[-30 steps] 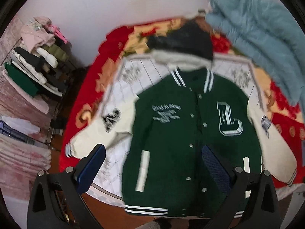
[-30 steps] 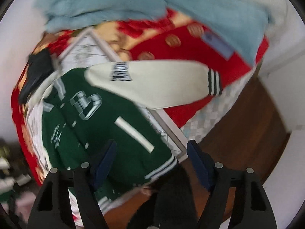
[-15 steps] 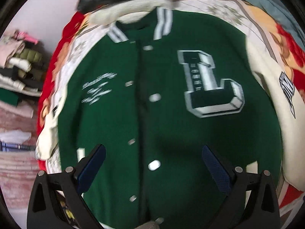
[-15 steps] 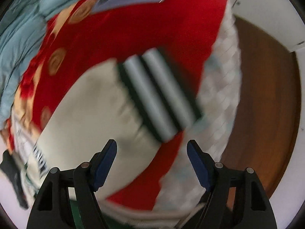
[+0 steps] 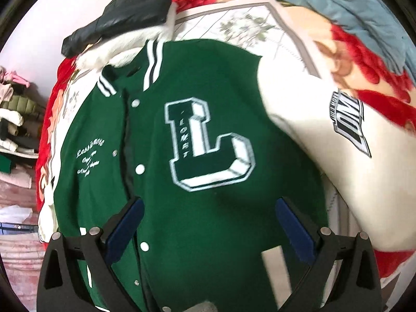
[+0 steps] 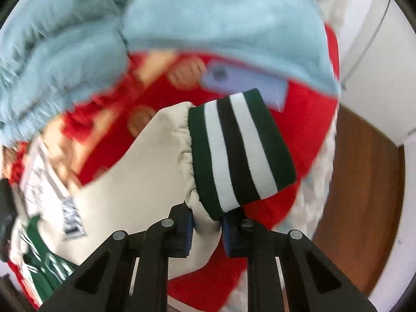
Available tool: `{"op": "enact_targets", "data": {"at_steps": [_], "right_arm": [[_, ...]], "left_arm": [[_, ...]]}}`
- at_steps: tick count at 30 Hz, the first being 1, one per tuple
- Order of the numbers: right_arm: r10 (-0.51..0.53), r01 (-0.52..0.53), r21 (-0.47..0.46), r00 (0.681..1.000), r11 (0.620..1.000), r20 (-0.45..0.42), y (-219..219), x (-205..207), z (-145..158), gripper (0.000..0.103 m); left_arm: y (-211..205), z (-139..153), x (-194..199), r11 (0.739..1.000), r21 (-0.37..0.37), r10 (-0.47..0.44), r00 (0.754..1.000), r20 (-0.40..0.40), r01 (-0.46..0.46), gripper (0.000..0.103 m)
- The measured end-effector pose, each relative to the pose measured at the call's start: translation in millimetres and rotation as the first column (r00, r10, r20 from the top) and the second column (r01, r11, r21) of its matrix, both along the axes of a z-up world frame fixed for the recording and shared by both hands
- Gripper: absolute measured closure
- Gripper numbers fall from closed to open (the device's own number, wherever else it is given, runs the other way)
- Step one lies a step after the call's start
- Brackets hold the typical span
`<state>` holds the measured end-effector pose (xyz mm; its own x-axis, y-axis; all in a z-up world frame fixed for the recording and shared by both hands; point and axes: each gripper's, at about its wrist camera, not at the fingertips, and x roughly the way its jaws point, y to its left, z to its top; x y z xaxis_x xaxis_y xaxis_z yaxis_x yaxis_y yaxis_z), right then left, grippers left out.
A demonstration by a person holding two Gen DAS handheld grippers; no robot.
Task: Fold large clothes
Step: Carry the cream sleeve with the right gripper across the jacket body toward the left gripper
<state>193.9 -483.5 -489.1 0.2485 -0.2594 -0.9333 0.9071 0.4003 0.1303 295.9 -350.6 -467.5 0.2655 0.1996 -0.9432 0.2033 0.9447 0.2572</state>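
Observation:
A green varsity jacket (image 5: 208, 98) with a white "L" patch (image 5: 208, 145) and cream sleeves lies face up, snapped closed, on the bed. My left gripper (image 5: 208, 223) hovers open over its lower front, with nothing between the blue pads (image 5: 124, 223). In the right wrist view the jacket's right cream sleeve (image 6: 145, 171) ends in a green, white and black striped cuff (image 6: 239, 150). My right gripper (image 6: 206, 227) is closing, its pads pinching the sleeve fabric just behind the cuff.
A red floral blanket (image 5: 377, 98) covers the bed. A light blue quilt (image 6: 208, 26) is heaped at the far side, with a lilac flat object (image 6: 244, 83) below it. A black garment (image 5: 130, 7) lies above the collar. Stacked clothes (image 5: 13, 119) stand left; wooden floor (image 6: 364, 182) lies right.
Both grippers have dropped toward the bed. The left now hangs close over the jacket's chest. The right went from open above the cuff to closed on the sleeve end.

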Motion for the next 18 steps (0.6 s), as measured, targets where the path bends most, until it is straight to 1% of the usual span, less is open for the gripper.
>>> {"op": "enact_targets", "data": {"at_steps": [1,3,4,5,6,7,8,9,10,11,13,15,18], "right_arm": [[-0.002,0.003,-0.030,0.999,1.000,0.036,-4.9,4.3,13.1,0.085],[0.003,0.004,-0.078,0.996,0.997,0.090,-16.4,13.6,25.6,0.084],[0.008,0.001,-0.088,0.994,0.996,0.105,-25.2,21.2,24.6,0.083],[0.011,-0.003,-0.073,0.994,0.997,0.105,-37.6,22.1,13.3,0.078],[0.003,-0.002,-0.004,0.995,1.000,0.105,-52.6,23.0,-9.2,0.066],[-0.021,0.011,0.090,0.995,0.996,0.102,-64.1,22.3,-31.8,0.060],[-0.069,0.040,0.226,0.990,0.973,0.122,-78.0,16.8,-62.4,0.052],[-0.130,0.072,0.344,0.980,0.936,0.150,-87.7,8.2,-89.7,0.047],[-0.183,0.103,0.414,0.970,0.904,0.158,-93.7,-2.0,-111.9,0.047],[-0.205,0.098,0.451,0.959,0.887,0.194,-90.3,-10.7,-124.9,0.047],[-0.226,0.083,0.483,0.943,0.872,0.246,-86.4,-20.4,-139.0,0.047],[-0.234,0.066,0.488,0.928,0.871,0.291,-81.5,-22.7,-138.4,0.047],[-0.247,0.043,0.531,0.915,0.846,0.319,-68.4,-17.3,-147.8,0.047]], "left_arm": [[-2.4,-0.2,2.6,1.000,-0.004,-0.002,1.000,0.000,0.002,0.000],[-9.0,-1.9,5.1,1.000,-0.009,-0.003,1.000,0.002,0.003,0.000],[-12.4,-5.3,6.7,1.000,-0.012,-0.001,1.000,-0.001,0.001,0.000],[-15.1,-8.8,8.1,1.000,-0.013,0.000,1.000,-0.008,0.000,0.000],[-18.5,-12.8,9.0,1.000,-0.013,0.002,1.000,-0.016,-0.003,0.000],[-21.0,-18.7,10.8,1.000,-0.015,0.005,1.000,-0.029,-0.005,0.000],[-23.4,-22.8,11.6,1.000,-0.015,0.005,0.999,-0.037,-0.005,0.000],[-25.2,-28.2,13.2,1.000,-0.013,0.003,0.999,-0.044,-0.003,0.000],[-26.0,-31.9,14.0,1.000,-0.012,0.001,0.999,-0.047,-0.002,0.000],[-26.5,-35.4,14.8,1.000,-0.011,0.000,0.999,-0.049,0.000,0.000],[-27.3,-44.4,16.4,1.000,0.002,-0.002,0.999,-0.055,0.002,0.000],[-27.0,-52.2,18.5,1.000,0.009,0.000,0.998,-0.055,0.001,0.000],[-26.6,-60.3,22.4,1.000,0.020,0.005,0.998,-0.057,-0.004,0.000]]}}
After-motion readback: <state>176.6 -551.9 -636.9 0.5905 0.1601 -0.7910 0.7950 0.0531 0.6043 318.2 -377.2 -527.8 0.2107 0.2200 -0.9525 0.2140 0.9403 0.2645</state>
